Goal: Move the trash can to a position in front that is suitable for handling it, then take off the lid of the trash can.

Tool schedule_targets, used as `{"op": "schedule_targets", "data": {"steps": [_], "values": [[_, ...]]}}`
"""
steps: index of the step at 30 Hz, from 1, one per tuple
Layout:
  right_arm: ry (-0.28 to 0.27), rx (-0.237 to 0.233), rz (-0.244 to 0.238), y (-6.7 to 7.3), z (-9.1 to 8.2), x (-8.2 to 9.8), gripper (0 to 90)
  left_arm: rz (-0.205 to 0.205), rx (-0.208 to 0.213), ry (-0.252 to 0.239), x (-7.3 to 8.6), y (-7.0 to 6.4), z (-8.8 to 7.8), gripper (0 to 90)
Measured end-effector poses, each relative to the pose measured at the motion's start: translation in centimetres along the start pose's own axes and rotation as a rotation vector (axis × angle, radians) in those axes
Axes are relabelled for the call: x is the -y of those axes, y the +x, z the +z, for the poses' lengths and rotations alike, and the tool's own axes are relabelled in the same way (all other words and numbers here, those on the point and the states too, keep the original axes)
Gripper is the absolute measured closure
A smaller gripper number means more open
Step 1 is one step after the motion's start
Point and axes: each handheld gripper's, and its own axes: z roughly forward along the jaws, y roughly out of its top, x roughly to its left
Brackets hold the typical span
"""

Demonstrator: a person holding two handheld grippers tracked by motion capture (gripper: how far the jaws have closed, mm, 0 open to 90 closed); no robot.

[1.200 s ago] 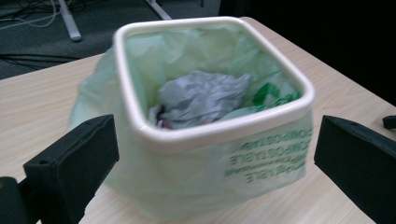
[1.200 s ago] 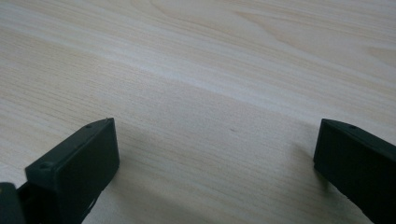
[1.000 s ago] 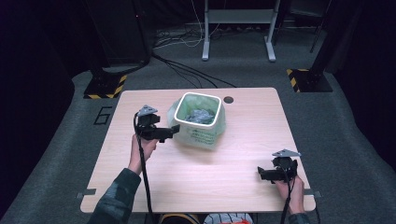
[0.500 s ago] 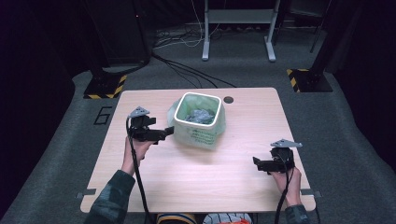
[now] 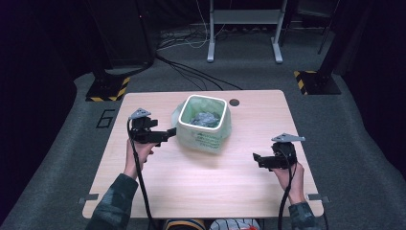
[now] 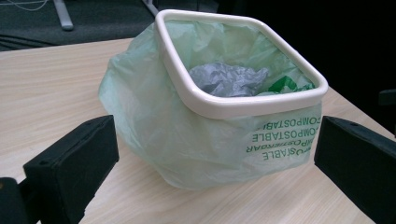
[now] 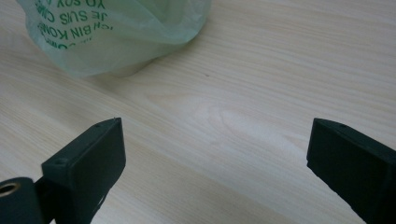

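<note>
1. Bin (image 5: 203, 125): one, cream-rimmed and square, lined with one green compostable bag (image 6: 187, 140); it is stood on the table (image 5: 201, 191), toward the far middle.
2. Crumpled grey material (image 6: 229, 79): one wad, seen inside the liner.
3. Left tongs (image 5: 168, 132): one pair, jaws spread wide and nothing gripped; they are held just beside the bin's left side, the bin being framed between the jaws in the left gripper view.
4. Right tongs (image 5: 256, 159): one pair, jaws wide and nothing gripped; they are held apart from the bin, toward the near right.
5. Round hole (image 5: 234, 102): one, in the tabletop beyond the bin.
</note>
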Motion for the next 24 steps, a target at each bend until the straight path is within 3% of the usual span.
{"op": "schedule_targets", "data": {"steps": [7, 11, 17, 21, 24], "values": [[-0.017, -0.03, -0.005, 0.4, -0.2, -2.6, 4.1, -0.009, 0.0, 0.023, -0.5, 0.1, 0.3, 0.0], [-0.024, -0.044, -0.012, 0.8, -0.1, -4.9, 5.3, -0.001, -0.004, 0.033, -1.1, -0.1, 0.7, 0.0], [-0.021, -0.06, -0.019, 1.8, 0.6, -8.1, 7.3, -0.022, -0.009, 0.057, -2.0, 0.5, 1.6, 0.0], [-0.011, -0.069, -0.014, 2.4, 1.6, -10.0, 10.5, -0.03, -0.044, 0.088, -2.8, 1.1, 3.0, 2.3], [-0.013, -0.097, 0.013, 2.9, 2.5, -11.5, 14.1, -0.034, -0.078, 0.098, -3.7, 1.5, 4.1, 10.8]]}}
